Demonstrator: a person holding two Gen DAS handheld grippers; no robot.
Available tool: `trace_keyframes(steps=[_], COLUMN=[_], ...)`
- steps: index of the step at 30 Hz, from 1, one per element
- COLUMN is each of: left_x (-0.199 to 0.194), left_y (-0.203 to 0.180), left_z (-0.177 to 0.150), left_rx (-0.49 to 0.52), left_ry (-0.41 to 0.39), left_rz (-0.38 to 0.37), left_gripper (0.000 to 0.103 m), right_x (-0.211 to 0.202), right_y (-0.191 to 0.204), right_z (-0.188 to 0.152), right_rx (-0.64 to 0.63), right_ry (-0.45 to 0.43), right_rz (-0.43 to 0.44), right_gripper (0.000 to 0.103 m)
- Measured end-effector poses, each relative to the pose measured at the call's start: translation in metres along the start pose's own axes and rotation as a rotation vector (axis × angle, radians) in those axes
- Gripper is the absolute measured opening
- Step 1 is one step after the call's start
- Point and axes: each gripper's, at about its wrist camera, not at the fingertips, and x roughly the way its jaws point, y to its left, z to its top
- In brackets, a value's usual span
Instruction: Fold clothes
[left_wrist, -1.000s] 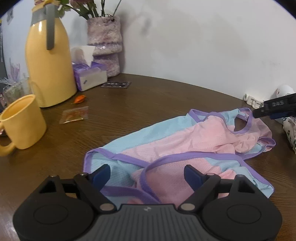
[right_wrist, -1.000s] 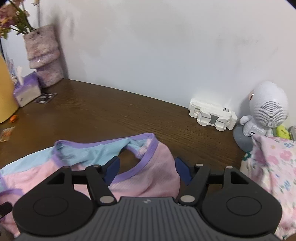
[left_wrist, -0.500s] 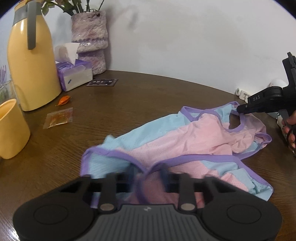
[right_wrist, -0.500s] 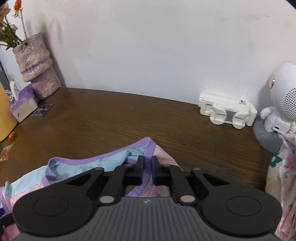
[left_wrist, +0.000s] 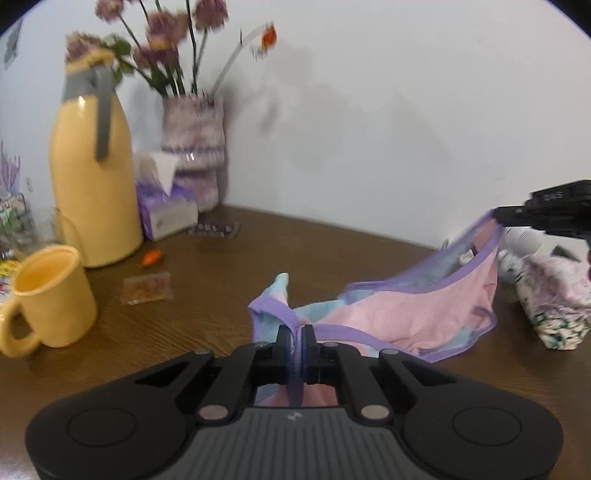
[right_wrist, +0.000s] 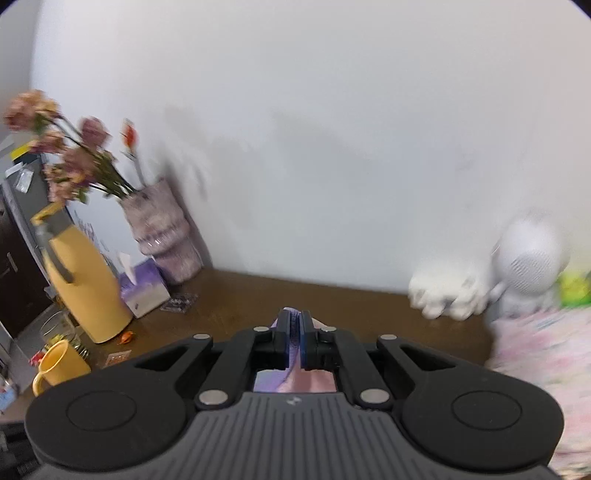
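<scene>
A pink and light-blue garment (left_wrist: 399, 314) with purple trim hangs between my two grippers above the brown table (left_wrist: 221, 288). My left gripper (left_wrist: 295, 330) is shut on its purple edge near me. My right gripper (left_wrist: 502, 214) shows at the right of the left wrist view, holding the other end raised. In the right wrist view my right gripper (right_wrist: 294, 319) is shut on the purple trim of the garment (right_wrist: 295, 380), most of which is hidden under the gripper body.
A yellow jug (left_wrist: 92, 184), yellow mug (left_wrist: 51, 295), tissue box (left_wrist: 166, 210) and flower vase (left_wrist: 194, 147) stand at the left. A small packet (left_wrist: 146, 291) lies on the table. A floral cloth (left_wrist: 554, 306), white speaker figure (right_wrist: 528, 262) and white toy (right_wrist: 447, 295) are at the right.
Both grippers, open a second ago, closed on the garment's purple trim and have lifted it. The garment no longer lies flat; its right end is raised.
</scene>
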Motion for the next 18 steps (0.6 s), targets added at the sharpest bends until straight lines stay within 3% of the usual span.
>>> trace_keyframes(steps=[5,9,13,18], left_x=[-0.064,-0.125,-0.164,-0.186], left_y=[0.007,-0.001,-0.018,-0.042], left_z=[-0.012,-0.04,-0.085,-0.14], left_rx=[0.0,0.05,0.121,0.162], left_ry=[-0.061,-0.079,-0.01,0.11], left_rz=[-0.022,-0.072,-0.126,-0.173], left_gripper=[0.004,0.004,0.004,0.004], right_x=[-0.101,-0.191,-0.268,-0.316], right_y=[-0.002,-0.005,-0.011,-0.017], right_z=[-0.012,-0.054,-0.115,-0.188], right_rx=[-0.048,-0.107,-0.141,-0.123], right_ry=[-0.076,-0.093,-0.037,0.089], right_rz=[0.031,0.051,0.045,0.031], right_gripper=[0.004,0.004,0.004,0.004])
